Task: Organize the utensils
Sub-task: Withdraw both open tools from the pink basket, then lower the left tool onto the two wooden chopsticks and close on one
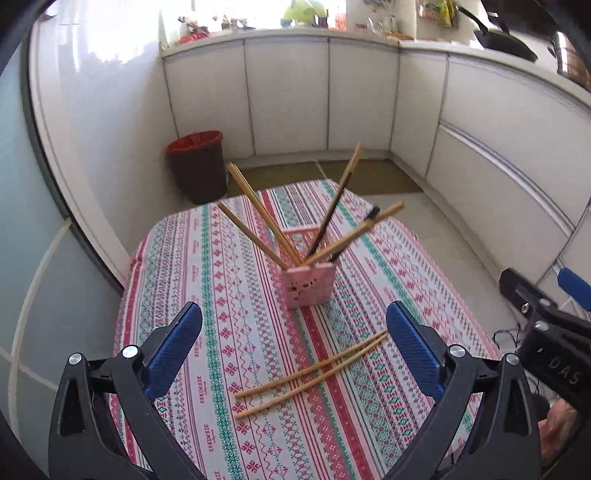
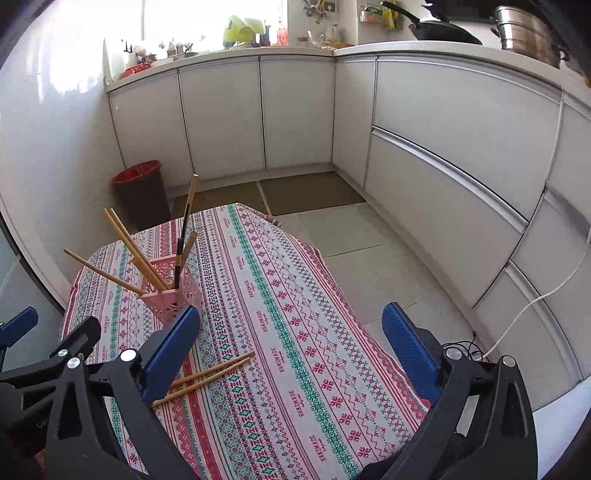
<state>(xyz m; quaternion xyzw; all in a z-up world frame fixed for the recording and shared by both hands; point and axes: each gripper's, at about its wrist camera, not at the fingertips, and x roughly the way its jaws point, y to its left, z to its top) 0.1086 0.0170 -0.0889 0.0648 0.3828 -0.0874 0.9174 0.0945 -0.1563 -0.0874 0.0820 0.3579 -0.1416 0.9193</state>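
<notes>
Two loose chopsticks (image 1: 310,373) lie side by side on the patterned tablecloth (image 1: 229,295), near the front of the table, slanting up toward the right in the left wrist view. Behind them stands a pink holder (image 1: 308,286) with cut-out walls, upright, and several chopsticks (image 1: 258,210) lean out of it in a fan — some pale wood, some with dark lower ends.

The left gripper (image 1: 293,345) hangs above the loose pair with its jaws spread wide and nothing between the blue pads (image 1: 173,354). The right gripper (image 2: 291,350) is also spread wide and empty; in its own view the loose pair (image 2: 210,376) lies just beside its left pad, partly hidden by it.

Beyond the table — a brown bin (image 1: 199,166) with a red liner on the floor, white cabinets (image 1: 288,96), and a dark pan (image 2: 443,31) on the counter.
</notes>
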